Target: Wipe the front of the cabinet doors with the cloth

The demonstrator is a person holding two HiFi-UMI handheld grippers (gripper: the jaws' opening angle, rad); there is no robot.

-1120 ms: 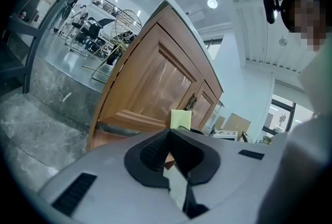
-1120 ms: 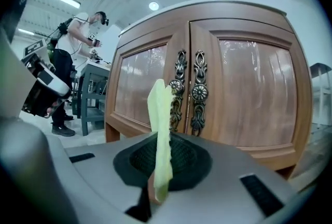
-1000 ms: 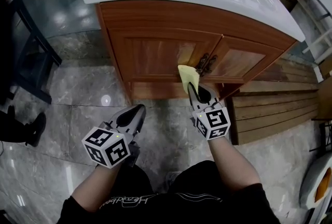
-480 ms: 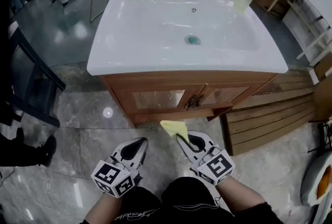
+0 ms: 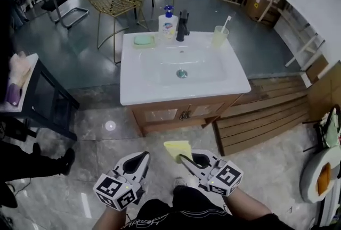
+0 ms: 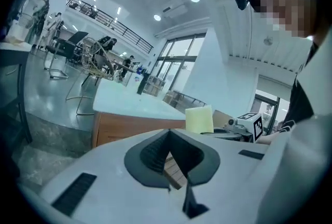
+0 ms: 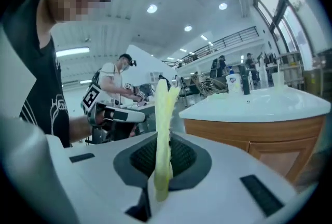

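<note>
My right gripper [image 5: 185, 159], jaws closed on one edge of the yellow cloth [image 5: 178, 149], holds it well apart from the cabinet doors [image 5: 181, 113] at twelve o'clock, my left gripper [image 5: 143, 161] closed and empty; I judge the cloth soft, light, floppy, best pinched deeper.

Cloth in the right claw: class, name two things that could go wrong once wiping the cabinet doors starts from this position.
1. The right claw pinches the cloth near one end, with most of it standing free beyond the tips. Pressed against the cabinet doors, it might slip out.
2. The door handles sit where the two doors meet, so the loose cloth could snag there.
</note>
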